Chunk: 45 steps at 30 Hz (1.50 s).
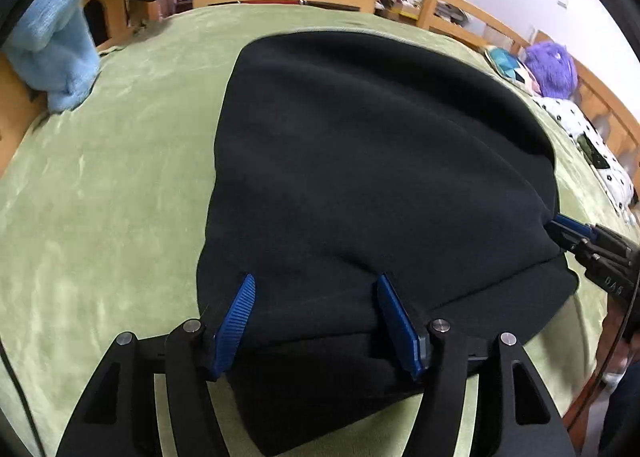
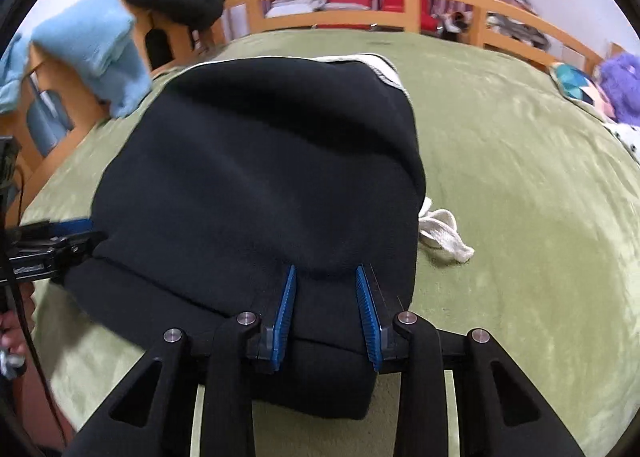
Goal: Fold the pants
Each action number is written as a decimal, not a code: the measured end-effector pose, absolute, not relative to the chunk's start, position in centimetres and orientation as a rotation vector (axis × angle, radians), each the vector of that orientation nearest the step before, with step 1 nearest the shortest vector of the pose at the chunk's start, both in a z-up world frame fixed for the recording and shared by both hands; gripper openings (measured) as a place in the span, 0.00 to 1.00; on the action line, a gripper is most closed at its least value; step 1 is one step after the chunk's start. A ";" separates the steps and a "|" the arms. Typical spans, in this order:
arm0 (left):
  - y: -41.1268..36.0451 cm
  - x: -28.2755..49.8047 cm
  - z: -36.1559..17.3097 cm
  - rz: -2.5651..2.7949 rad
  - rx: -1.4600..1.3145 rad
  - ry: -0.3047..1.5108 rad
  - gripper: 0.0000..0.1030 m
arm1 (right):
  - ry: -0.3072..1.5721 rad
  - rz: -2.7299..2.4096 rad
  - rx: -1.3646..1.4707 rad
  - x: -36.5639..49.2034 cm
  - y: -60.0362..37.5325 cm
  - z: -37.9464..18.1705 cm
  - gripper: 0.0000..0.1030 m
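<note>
Black pants [image 1: 360, 177] are lying folded on the green blanket [image 1: 100, 197] (near edge doubled over), while the left gripper [image 1: 316, 297] and right gripper [image 2: 326, 289] are both hovering wide apart over that edge.

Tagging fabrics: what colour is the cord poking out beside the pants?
Off-white drawstring, clearest in the right wrist view, against the black pants.

Black pants [image 1: 360, 177] folded over (white drawstring [image 2: 440, 235] out) on bed
</note>
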<state>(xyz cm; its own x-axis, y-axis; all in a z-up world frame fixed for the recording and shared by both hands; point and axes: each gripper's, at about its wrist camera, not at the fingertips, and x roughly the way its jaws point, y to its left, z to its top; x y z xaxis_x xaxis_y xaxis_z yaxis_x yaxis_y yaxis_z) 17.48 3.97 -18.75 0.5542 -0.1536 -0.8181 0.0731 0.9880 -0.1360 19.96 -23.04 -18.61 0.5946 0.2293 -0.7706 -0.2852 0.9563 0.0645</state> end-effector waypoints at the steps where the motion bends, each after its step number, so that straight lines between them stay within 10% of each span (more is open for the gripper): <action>1: 4.3 17.5 -17.7 -0.158 -0.126 0.966 0.59 | 0.898 0.326 -0.049 20.1 -23.7 -17.7 0.29; 11: 5.7 29.1 -14.1 -0.156 -0.235 0.846 0.61 | 0.674 0.410 0.052 27.3 -24.2 -12.3 0.36; 19: 4.7 34.2 -19.0 -0.065 -0.197 0.984 0.63 | 0.827 0.335 0.172 34.3 -24.6 -19.0 0.02; 25: 4.3 32.7 -17.2 -0.064 -0.235 0.992 0.63 | 0.866 0.268 0.150 34.5 -24.3 -17.6 0.00; 32: 3.1 25.1 -12.6 -0.097 -0.219 0.917 0.63 | 0.853 0.208 0.169 29.0 -25.3 -14.5 0.40; 45: -0.5 11.0 -4.4 -0.082 -0.127 0.738 0.79 | 0.720 0.141 0.141 13.5 -26.2 -5.6 0.71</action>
